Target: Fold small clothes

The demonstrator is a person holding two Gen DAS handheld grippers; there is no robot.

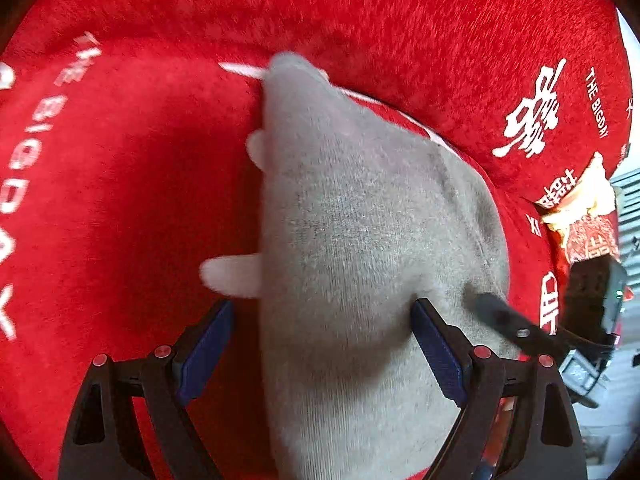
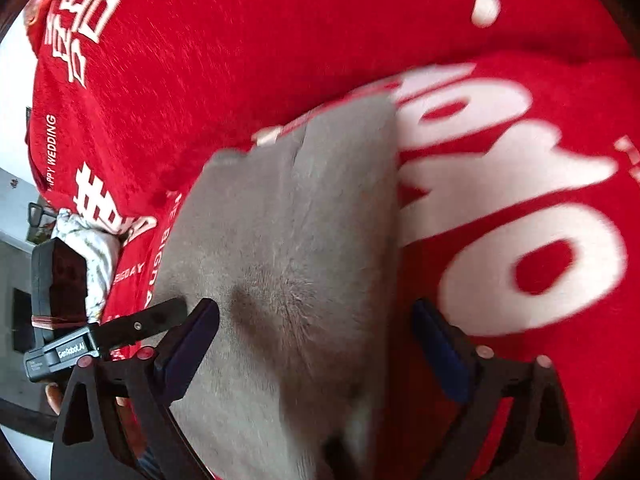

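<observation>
- Left tool (image 1: 320, 344) and right tool (image 2: 316, 344) both spread, straddling the grey garment (image 1: 360, 240).
- Garment lies on the red blanket (image 1: 140, 180): soft, light, limp; I'd pinch its near hem corners.

The left tongs (image 1: 322, 320) stood wide apart, their blue-padded fingers (image 1: 208, 344) splayed to either side with a broad gap between them. The inner face of the right-hand finger pressed against grey fabric, while the other finger hung clear of it. The right tongs (image 2: 316, 320) were spread just as widely, their blue pads (image 2: 188, 348) angled outward. Each tool appeared in the other's view: the right tongs' black finger crossed the lower right of the left wrist view, and the left tongs' finger reached in at the lower left of the right wrist view. Neither pair was clamped.
</observation>
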